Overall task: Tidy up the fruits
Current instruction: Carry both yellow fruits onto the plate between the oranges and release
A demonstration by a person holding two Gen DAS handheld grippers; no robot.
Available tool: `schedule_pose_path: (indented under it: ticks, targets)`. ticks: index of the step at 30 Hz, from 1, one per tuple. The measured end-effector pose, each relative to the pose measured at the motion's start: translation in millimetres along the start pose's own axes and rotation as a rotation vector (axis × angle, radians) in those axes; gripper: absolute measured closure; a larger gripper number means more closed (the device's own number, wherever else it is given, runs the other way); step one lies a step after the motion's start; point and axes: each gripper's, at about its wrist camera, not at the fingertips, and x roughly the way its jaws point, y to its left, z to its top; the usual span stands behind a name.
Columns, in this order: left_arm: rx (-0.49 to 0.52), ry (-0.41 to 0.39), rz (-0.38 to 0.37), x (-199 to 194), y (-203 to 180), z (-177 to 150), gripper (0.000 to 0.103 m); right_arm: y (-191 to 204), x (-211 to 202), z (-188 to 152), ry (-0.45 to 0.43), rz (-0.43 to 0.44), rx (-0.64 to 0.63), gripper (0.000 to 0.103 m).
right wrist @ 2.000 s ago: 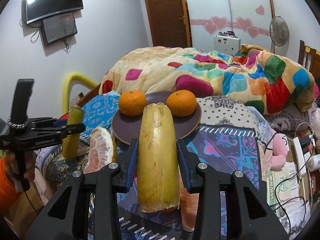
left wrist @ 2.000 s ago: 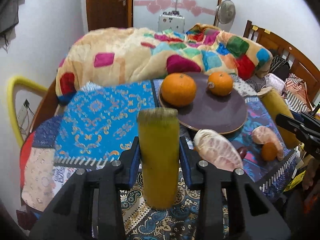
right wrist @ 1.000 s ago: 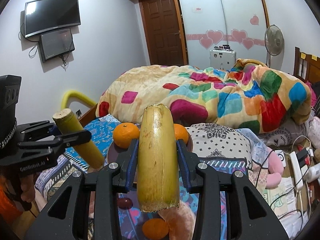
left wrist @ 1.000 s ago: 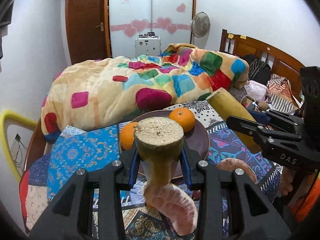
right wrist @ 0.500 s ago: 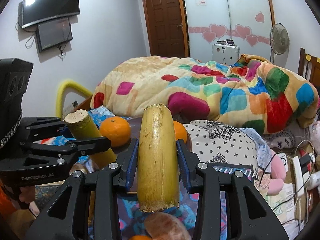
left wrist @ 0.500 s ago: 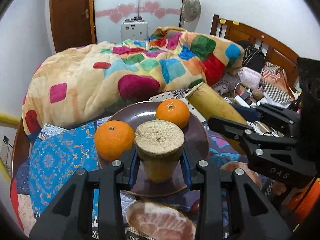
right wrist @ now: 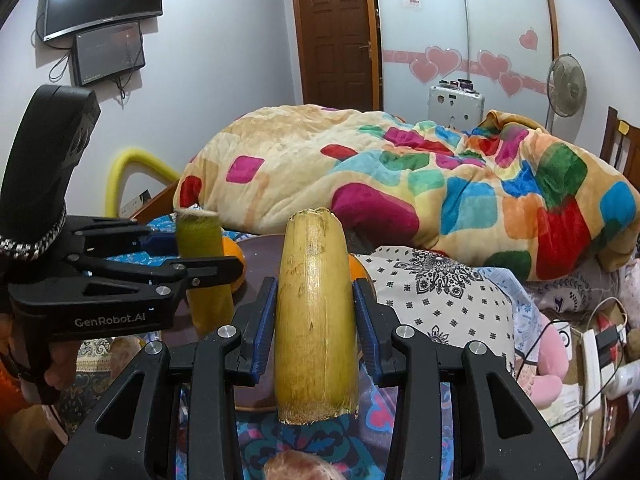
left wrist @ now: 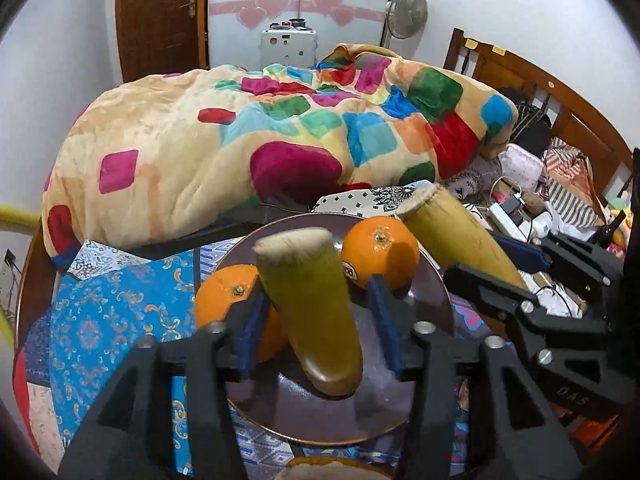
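While the left gripper (left wrist: 316,320) opens, the green cane piece (left wrist: 310,308) leans between its jaws.

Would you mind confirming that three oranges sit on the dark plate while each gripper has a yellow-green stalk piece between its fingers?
Not quite: the dark plate carries two oranges, not three, one orange at left and another orange further back; the left wrist view shows it. The rest holds: the left gripper, its jaws opening, has a stalk piece between its fingers, and the right gripper clamps its own stalk.
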Motion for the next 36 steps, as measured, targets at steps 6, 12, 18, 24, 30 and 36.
schedule_pose_path:
  ticks: [6, 12, 18, 24, 30, 36]
  targets:
    - [0.012, -0.013, -0.003, -4, 2, -1, 0.049, 1, 6, 2, 0.019, 0.006, -0.001, 0.068]
    - [0.018, -0.031, 0.017, -14, 9, -6, 0.049, 6, 15, 6, 0.035, -0.001, -0.023, 0.068]
    - [0.017, -0.048, 0.068, -21, 23, -11, 0.046, 11, 26, 9, 0.062, 0.005, -0.030, 0.068]
    - [0.001, -0.052, 0.082, -22, 36, -15, 0.045, 14, 39, 9, 0.099, 0.007, -0.034, 0.068]
    - [-0.013, -0.050, 0.082, -23, 40, -19, 0.045, 21, 42, 9, 0.131, 0.001, -0.058, 0.067]
    - [-0.015, -0.060, 0.078, -34, 32, -22, 0.044, 28, 21, 11, 0.091, -0.022, -0.069, 0.067]
